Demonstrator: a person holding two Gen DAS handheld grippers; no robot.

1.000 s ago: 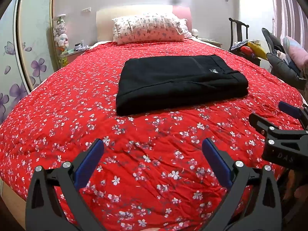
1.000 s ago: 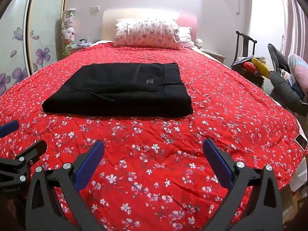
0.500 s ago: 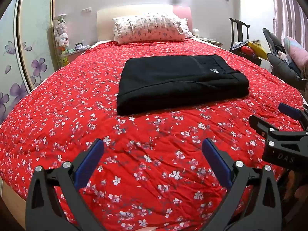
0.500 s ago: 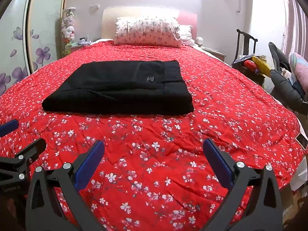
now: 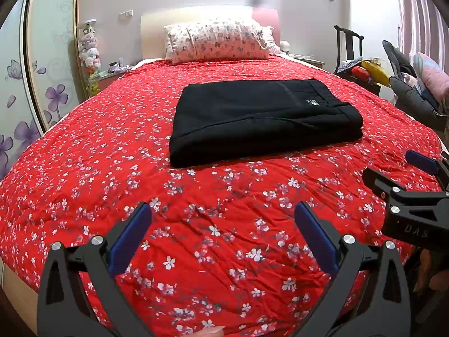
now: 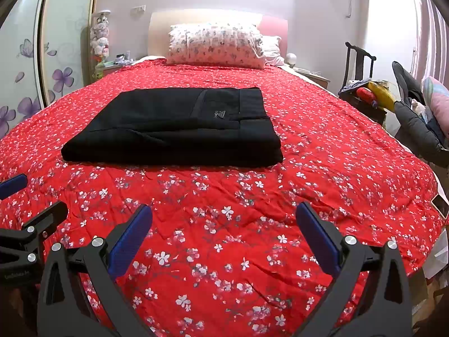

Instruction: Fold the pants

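While both tools hang over the near end of the bed, the scene reads as follows.

Pants: the black pants (image 5: 263,120) lie folded into a flat rectangle in the middle of the bed (image 5: 112,151), on the red cover with small white flowers; a small light logo faces up near their right end.
Left hand-held gripper: the left hand-held gripper (image 5: 223,236) has its blue-padded fingers spread wide and holds nothing; it is above bare cover, well apart from the pants.
Right hand-held gripper: the right hand-held gripper (image 6: 224,237) is also spread wide and empty, near the foot of the bed; in the left wrist view it shows at the right edge.
Between tools and pants: only wrinkled cover, nothing lies on it.
Head of bed: a flowered pillow (image 6: 216,45) leans on the pale headboard.
Left side: a wardrobe door with purple flowers (image 5: 53,98) and plush toys (image 6: 99,38) on a corner shelf.
Right side: a dark chair (image 6: 360,64) with coloured things on it, and a grey jacket (image 6: 418,129) just beside the bed edge.
Bed edge, right: a phone (image 6: 440,206) lies on the cover.
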